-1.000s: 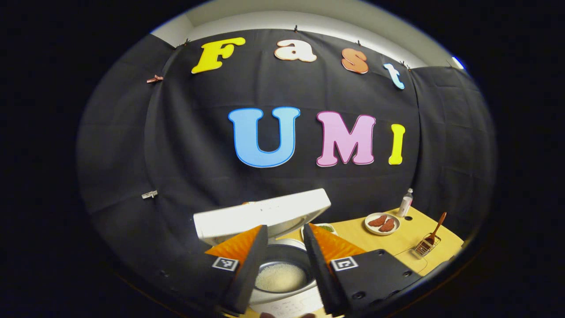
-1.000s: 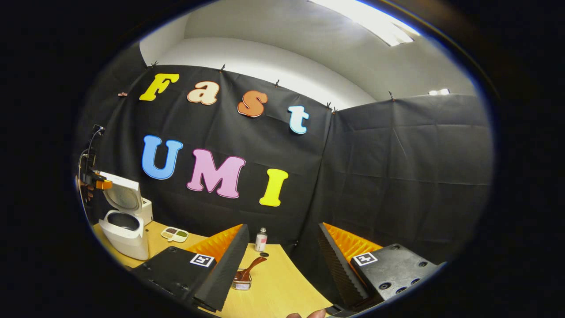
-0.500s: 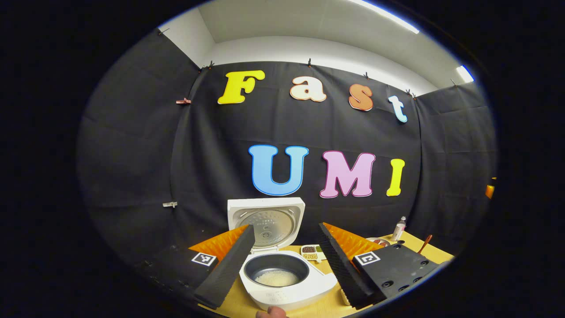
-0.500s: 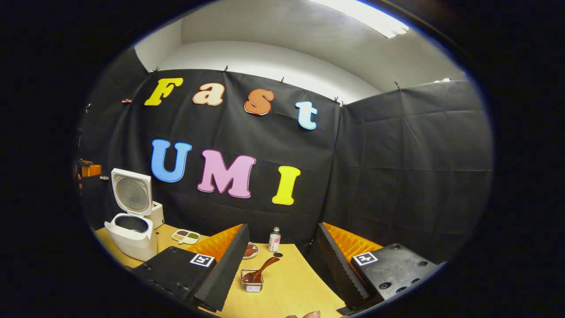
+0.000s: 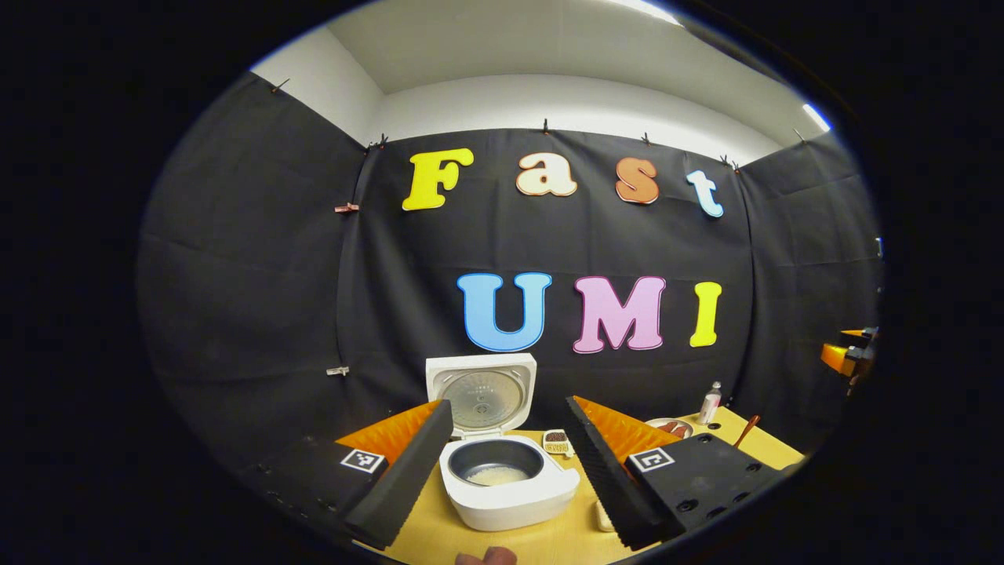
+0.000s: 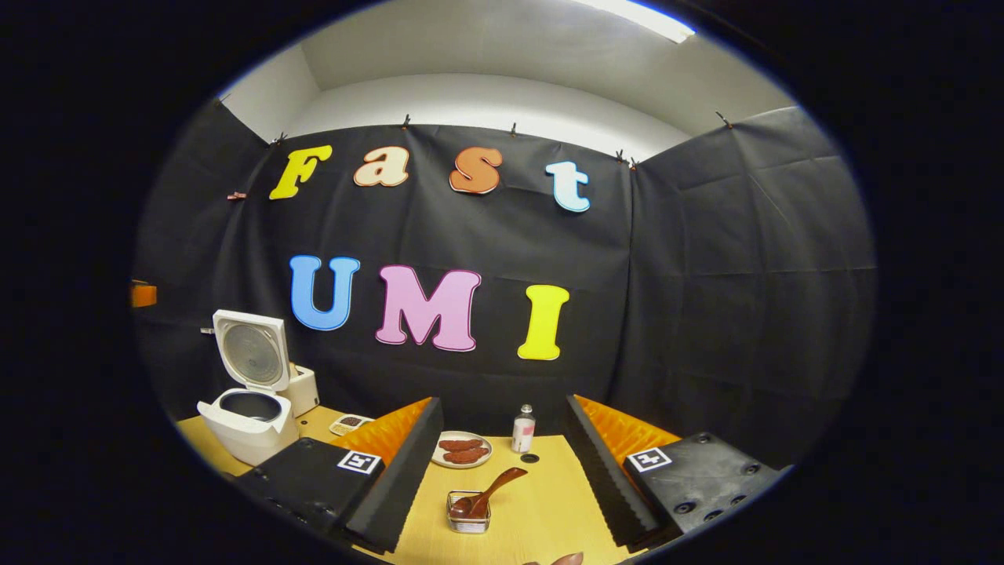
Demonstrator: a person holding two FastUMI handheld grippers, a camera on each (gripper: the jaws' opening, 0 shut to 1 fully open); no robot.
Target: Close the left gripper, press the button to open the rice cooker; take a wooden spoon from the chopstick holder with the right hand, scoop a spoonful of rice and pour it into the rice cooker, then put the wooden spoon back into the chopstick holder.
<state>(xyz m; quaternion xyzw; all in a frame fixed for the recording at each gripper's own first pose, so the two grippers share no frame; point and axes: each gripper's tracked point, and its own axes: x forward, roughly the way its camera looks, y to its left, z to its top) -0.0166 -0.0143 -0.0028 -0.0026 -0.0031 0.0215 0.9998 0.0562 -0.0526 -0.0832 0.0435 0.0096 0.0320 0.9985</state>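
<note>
Grippers (image 5: pixel 506 471) (image 6: pixel 502 479) level, jaws apart

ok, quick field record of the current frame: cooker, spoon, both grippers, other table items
rice cooker: lid up, white grains in pot
wooden spoon: in chopstick holder, handle leaning right
left gripper: open, empty, cooker seen between its fingers
right gripper: open, empty, facing the holder
table: plate of brown pieces, small bottle, divided dish
</note>
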